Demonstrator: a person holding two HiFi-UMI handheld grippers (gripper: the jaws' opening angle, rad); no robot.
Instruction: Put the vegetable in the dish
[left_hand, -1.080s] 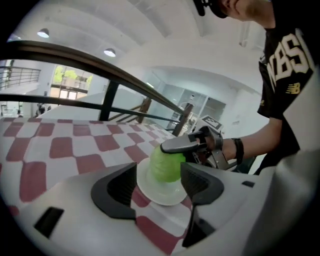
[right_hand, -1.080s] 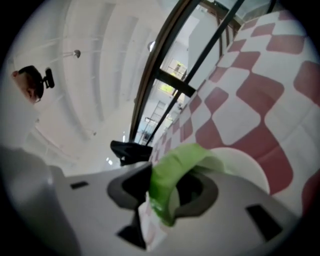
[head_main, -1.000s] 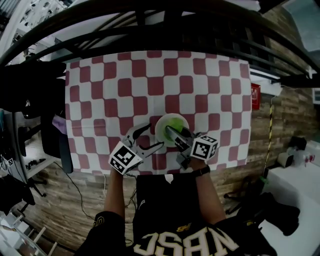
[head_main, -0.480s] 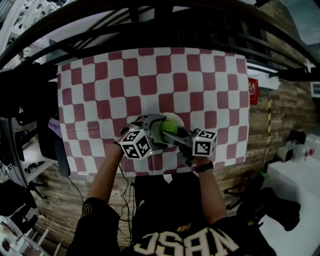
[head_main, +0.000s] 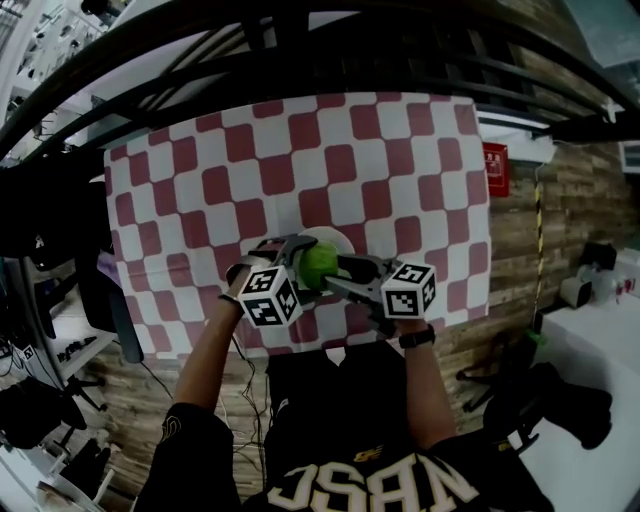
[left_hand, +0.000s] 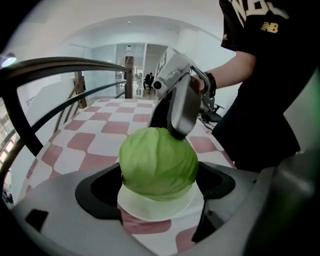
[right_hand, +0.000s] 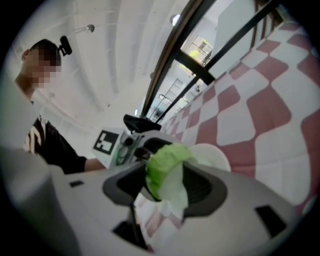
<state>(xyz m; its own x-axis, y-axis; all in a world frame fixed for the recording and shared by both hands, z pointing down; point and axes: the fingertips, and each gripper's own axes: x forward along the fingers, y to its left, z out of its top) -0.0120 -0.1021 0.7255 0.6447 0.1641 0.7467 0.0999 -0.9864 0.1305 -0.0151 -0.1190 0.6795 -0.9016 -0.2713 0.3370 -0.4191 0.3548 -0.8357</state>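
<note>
Cabbage (head_main: 320, 264) sits in the white dish (head_main: 333, 238) on the checked table (head_main: 250, 170). It's between both sets of jaws. Right gripper (head_main: 345, 275) just popped open; left gripper (head_main: 298, 262) went wide, then eased in slightly. All 4 jaws are off it.

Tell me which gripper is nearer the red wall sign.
The right gripper, toward the red sign; its jaws have just opened around the cabbage. The left gripper, jaws just narrowed slightly around it, is opposite.
</note>
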